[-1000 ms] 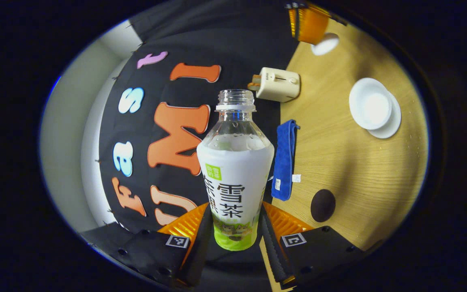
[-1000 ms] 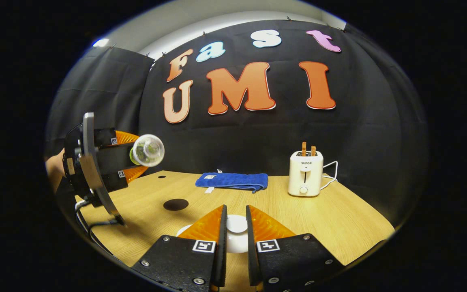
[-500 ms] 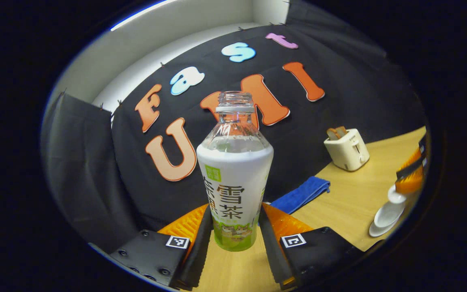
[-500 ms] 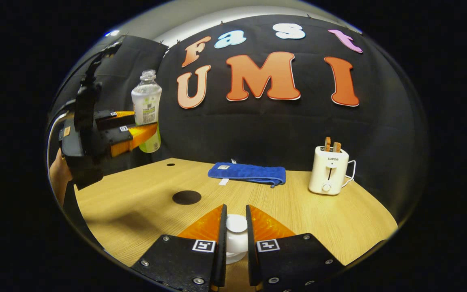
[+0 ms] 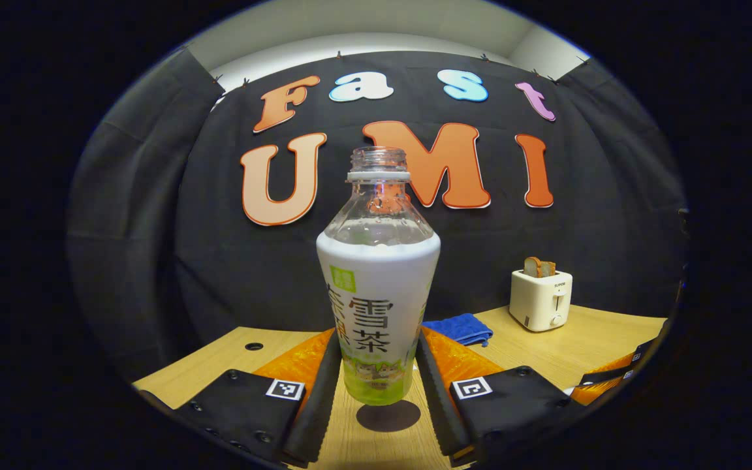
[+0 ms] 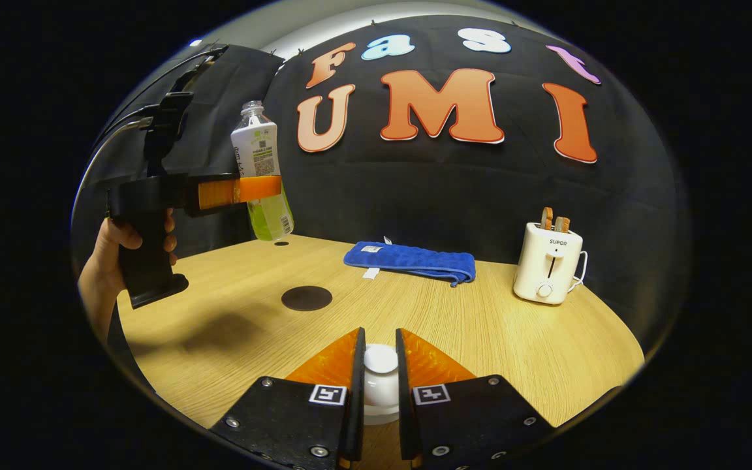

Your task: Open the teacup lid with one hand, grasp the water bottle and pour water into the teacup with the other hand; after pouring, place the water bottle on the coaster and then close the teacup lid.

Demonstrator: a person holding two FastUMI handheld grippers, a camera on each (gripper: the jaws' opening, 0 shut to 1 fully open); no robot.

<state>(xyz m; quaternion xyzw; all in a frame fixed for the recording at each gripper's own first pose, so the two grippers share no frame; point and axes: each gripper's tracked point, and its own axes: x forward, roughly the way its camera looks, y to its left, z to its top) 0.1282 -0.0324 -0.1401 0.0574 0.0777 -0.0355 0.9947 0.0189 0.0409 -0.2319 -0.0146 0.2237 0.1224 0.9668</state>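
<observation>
An uncapped water bottle (image 5: 377, 281) with a white and green label stands upright in my left gripper (image 5: 376, 372), which is shut on its lower body. Just below the bottle's base lies the dark round coaster (image 5: 388, 416). In the right gripper view the same bottle (image 6: 260, 176) hangs above the table's left side, held by a hand (image 6: 109, 251), with the coaster (image 6: 307, 298) lower and to the right. My right gripper (image 6: 380, 378) is shut on the knob of the white teacup lid (image 6: 380, 382). The teacup is hidden.
A folded blue towel (image 6: 412, 261) lies at the back of the wooden table (image 6: 480, 339), and a cream toaster (image 6: 548, 269) with bread slices stands at the back right. A small hole (image 5: 253, 346) is in the table's far left.
The left gripper has swung the bottle from lying on its side to upright and brought it over the coaster. The right gripper still holds the lid and has barely moved.
</observation>
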